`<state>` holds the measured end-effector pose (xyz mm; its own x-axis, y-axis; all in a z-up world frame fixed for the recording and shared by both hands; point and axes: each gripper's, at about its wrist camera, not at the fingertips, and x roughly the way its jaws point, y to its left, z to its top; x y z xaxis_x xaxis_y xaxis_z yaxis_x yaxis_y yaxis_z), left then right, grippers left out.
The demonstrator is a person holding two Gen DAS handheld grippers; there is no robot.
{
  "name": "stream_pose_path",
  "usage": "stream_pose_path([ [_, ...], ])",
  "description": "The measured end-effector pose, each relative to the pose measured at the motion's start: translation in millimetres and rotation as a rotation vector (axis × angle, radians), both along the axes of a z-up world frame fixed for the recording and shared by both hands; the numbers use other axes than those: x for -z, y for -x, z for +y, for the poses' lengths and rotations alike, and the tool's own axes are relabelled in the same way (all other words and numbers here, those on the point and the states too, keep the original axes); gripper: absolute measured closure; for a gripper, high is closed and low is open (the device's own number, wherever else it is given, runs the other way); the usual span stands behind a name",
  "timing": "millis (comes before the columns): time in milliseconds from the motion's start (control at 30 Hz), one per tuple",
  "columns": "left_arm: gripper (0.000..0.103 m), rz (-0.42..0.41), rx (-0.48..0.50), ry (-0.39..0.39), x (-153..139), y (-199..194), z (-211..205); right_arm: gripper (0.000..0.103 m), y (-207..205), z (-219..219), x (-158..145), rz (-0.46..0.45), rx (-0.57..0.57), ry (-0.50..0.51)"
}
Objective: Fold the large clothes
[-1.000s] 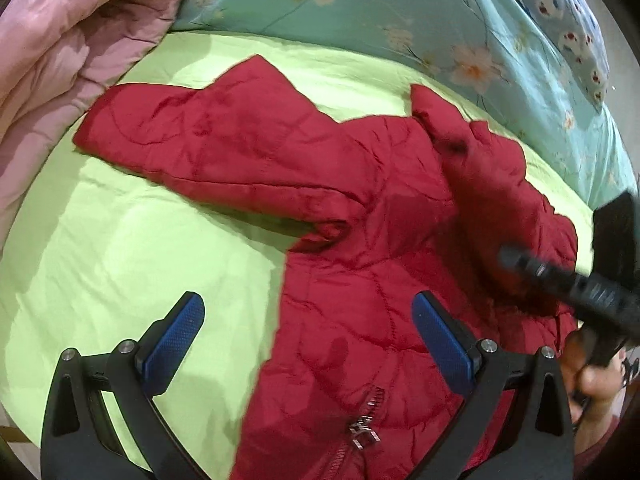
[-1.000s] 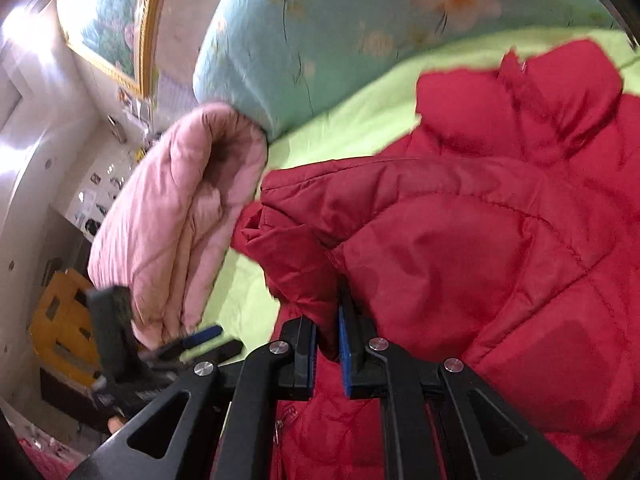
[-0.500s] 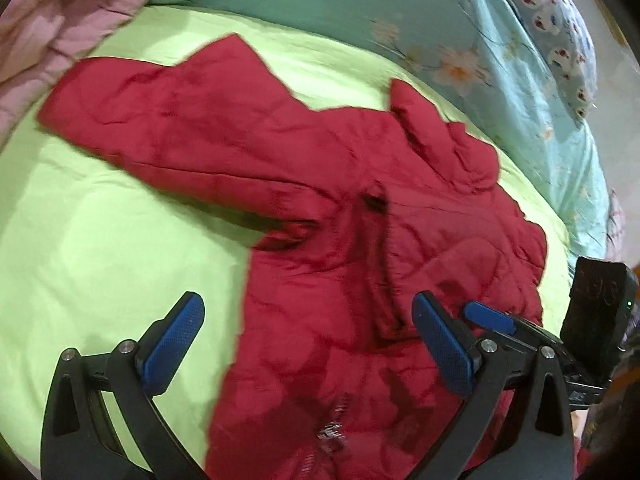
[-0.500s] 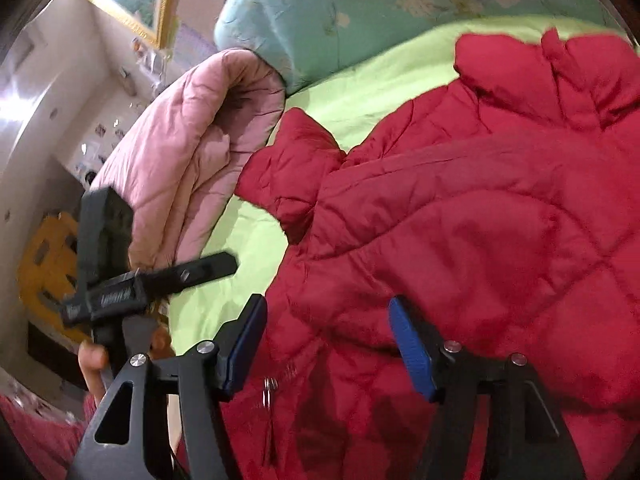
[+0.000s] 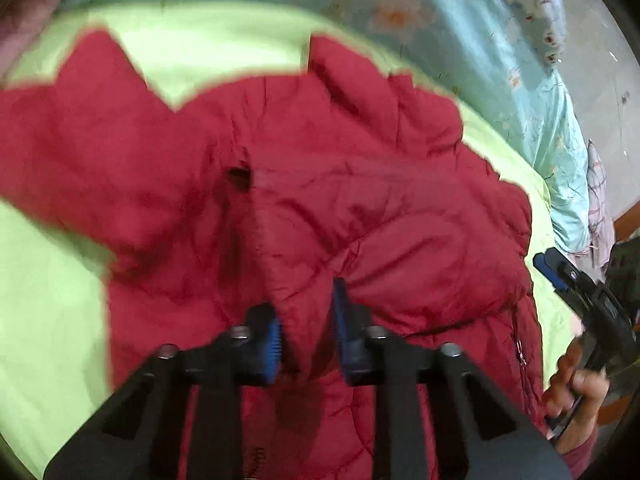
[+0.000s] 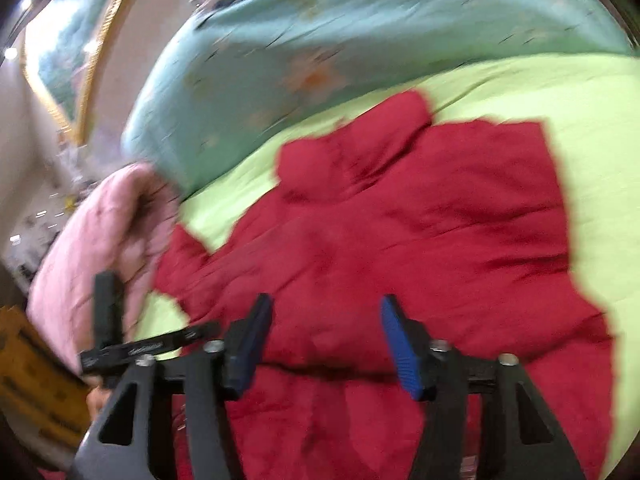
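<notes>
A red quilted jacket (image 5: pixel 360 184) lies spread on a lime green bed sheet (image 5: pixel 48 300). My left gripper (image 5: pixel 307 332) is shut on the cuff end of the sleeve folded across the jacket's chest. The other sleeve reaches out to the left. In the right wrist view the jacket (image 6: pixel 420 220) lies ahead, and my right gripper (image 6: pixel 326 344) is open and empty just above its lower part. The right gripper also shows at the right edge of the left wrist view (image 5: pixel 560 276). The left gripper shows at the left of the right wrist view (image 6: pixel 132 344).
A teal floral quilt (image 5: pixel 460 12) is bunched along the far side of the bed. A rolled pink quilt (image 6: pixel 92 248) lies at the left end. A framed picture (image 6: pixel 68 48) hangs on the wall beyond.
My right gripper let go of the sleeve, opened and drew back. My left gripper moved in over the jacket and shut on the folded sleeve's cuff.
</notes>
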<state>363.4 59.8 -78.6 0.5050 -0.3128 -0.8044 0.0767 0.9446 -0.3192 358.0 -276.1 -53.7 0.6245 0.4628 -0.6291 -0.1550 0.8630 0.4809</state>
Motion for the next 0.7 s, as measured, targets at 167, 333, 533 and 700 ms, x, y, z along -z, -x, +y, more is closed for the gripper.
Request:
stream_pose_path([
  [167, 0.085, 0.027, 0.008, -0.103, 6.8, -12.8, 7.1, 0.054, -21.9, -16.5, -7.8, -0.022, 0.080, 0.149],
  [333, 0.085, 0.035, 0.023, -0.115, 20.3, -18.4, -6.5, 0.060, -63.5, -2.0, 36.0, 0.083, 0.032, 0.325],
  [533, 0.076, 0.079, 0.007, -0.139, 33.1, -36.9, -13.3, 0.060, -85.9, -33.0, 57.4, 0.136, 0.136, 0.296],
  [700, 0.075, 0.068, 0.008, -0.138, 32.4, -31.4, -10.3, 0.054, -54.3, -16.0, 26.8, 0.066, 0.098, 0.213],
])
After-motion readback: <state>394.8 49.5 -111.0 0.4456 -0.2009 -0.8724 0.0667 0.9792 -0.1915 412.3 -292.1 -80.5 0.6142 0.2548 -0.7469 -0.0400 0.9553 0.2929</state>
